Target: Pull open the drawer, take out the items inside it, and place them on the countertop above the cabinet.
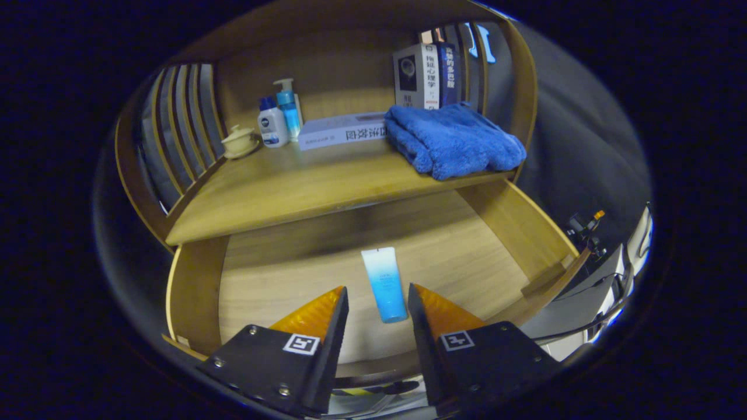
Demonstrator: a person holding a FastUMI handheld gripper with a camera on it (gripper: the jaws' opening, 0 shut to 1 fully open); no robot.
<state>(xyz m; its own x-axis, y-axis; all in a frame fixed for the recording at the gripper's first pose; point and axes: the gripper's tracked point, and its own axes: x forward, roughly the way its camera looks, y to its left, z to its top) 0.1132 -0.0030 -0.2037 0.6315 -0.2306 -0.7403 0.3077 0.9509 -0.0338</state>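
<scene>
In the open drawer (pixel 280 274): tube (pixel 384 284) lies flat on the wood floor, its lower end between the fingertips | gripper (pixel 378 298): jaws apart, touch with tube unclear | drawer's back shadowed under countertop (pixel 274 186) | on countertop: blue towel (pixel 455 140), books (pixel 425 76), flat box (pixel 341 131), two bottles (pixel 280 119), lidded cup (pixel 239 140).

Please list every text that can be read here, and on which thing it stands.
"拖延心理学": spine of the white upright book.
"贪婪的多巴胺": spine of the blue upright book.
Flat book, white bottle, pump bottle, tube: too blurred.
Tool, open around the tube: square markers, no words.
</scene>
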